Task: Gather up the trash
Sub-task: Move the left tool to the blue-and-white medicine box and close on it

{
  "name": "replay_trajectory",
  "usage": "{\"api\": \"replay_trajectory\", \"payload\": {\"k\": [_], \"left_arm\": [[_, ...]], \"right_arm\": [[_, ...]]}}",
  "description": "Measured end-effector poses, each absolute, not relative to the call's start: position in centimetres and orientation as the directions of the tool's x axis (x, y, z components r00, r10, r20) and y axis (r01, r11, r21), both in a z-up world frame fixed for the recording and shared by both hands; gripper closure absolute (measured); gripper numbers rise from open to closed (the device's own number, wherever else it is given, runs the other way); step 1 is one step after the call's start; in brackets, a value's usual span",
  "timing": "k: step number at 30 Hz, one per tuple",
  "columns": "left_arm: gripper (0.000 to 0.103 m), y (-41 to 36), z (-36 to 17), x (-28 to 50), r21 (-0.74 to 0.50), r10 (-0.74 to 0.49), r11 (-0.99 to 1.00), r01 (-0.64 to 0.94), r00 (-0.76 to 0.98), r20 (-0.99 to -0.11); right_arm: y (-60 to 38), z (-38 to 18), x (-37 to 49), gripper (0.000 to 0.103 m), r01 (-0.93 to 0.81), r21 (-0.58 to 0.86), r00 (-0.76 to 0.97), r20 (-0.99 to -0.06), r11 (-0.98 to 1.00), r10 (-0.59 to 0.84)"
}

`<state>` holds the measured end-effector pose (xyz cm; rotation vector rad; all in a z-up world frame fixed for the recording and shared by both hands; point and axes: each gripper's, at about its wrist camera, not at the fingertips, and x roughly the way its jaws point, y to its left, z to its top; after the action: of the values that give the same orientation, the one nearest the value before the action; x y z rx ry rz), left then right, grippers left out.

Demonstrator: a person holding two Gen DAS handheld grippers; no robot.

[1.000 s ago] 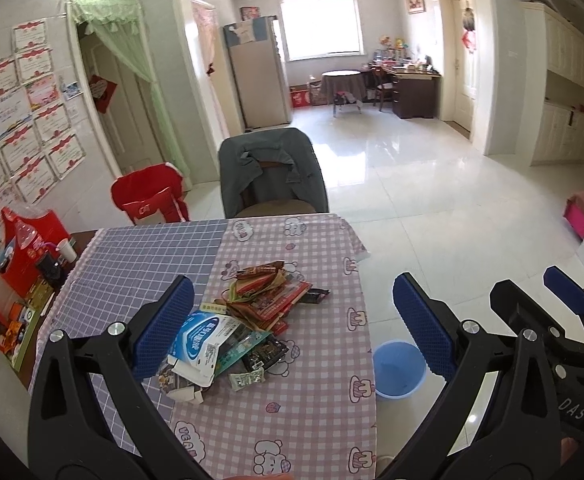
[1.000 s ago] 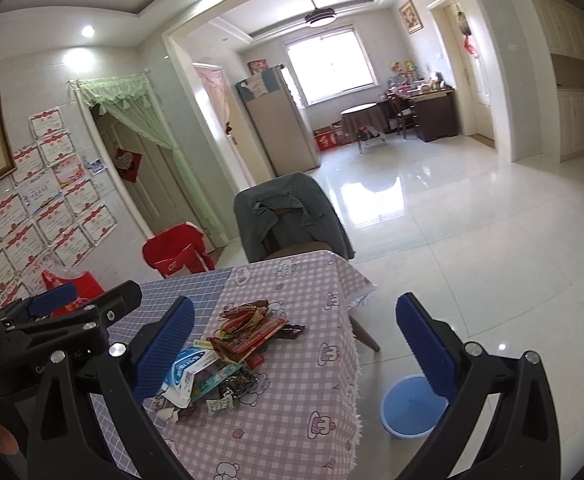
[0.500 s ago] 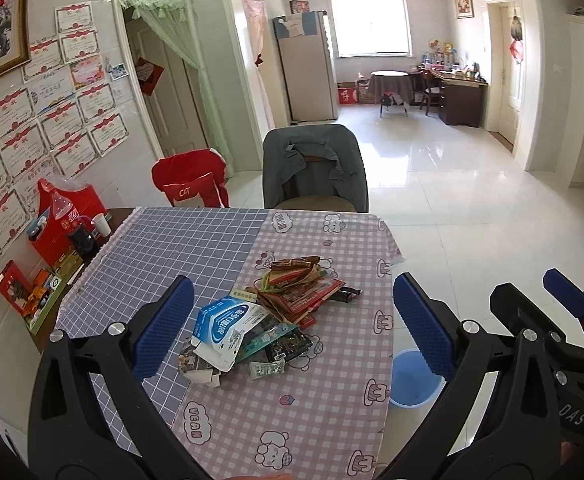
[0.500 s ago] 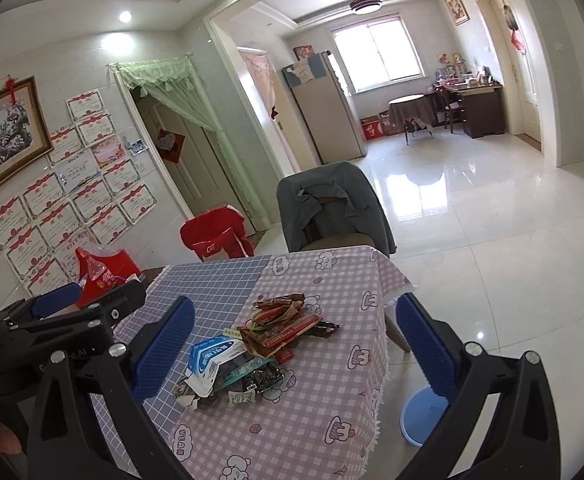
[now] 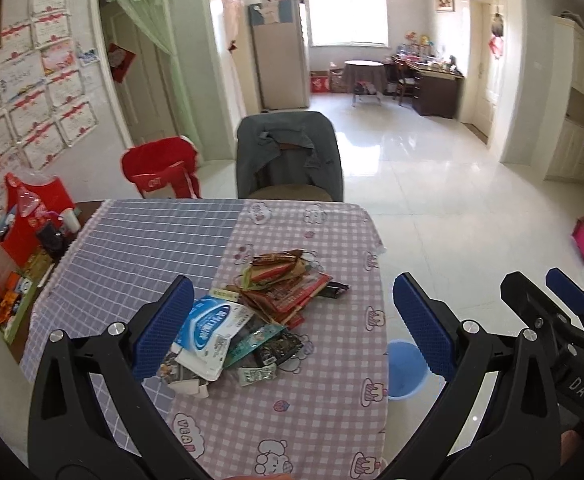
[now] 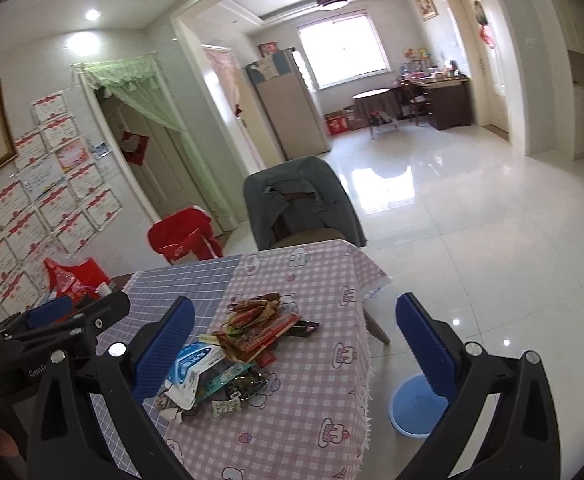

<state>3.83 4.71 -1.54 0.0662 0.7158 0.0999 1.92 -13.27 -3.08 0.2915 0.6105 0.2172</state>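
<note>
A heap of trash wrappers [image 5: 267, 308] lies on the checked tablecloth, with a blue-and-white tissue pack [image 5: 207, 328] at its near left and red-brown snack wrappers [image 5: 287, 280] at its far end. The heap also shows in the right wrist view [image 6: 247, 340]. A light blue bin [image 5: 406, 368] stands on the floor right of the table; it also shows in the right wrist view [image 6: 416, 404]. My left gripper [image 5: 292, 328] is open and empty, above and short of the heap. My right gripper [image 6: 292, 352] is open and empty, held beside it.
A table [image 5: 332, 400] with a pink checked cloth and a blue checked cloth [image 5: 139, 240]. A chair draped with a grey jacket [image 5: 287, 152] stands at the far end. A red chair [image 5: 159, 168] is at the far left. Red boxes and clutter [image 5: 23, 240] sit by the left wall.
Both grippers have swung so the heap and table sit more central and closer. Both stay open and empty. The trash has not moved.
</note>
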Motion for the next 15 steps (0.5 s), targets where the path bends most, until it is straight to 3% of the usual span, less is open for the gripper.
{"api": "replay_trajectory", "payload": {"k": [15], "left_arm": [[0.005, 4.0, -3.2, 5.5, 0.055, 0.024, 0.998, 0.02, 0.714, -0.699]], "right_arm": [[-13.9, -3.9, 1.9, 0.004, -0.03, 0.303, 0.787, -0.58, 0.953, 0.209]]}}
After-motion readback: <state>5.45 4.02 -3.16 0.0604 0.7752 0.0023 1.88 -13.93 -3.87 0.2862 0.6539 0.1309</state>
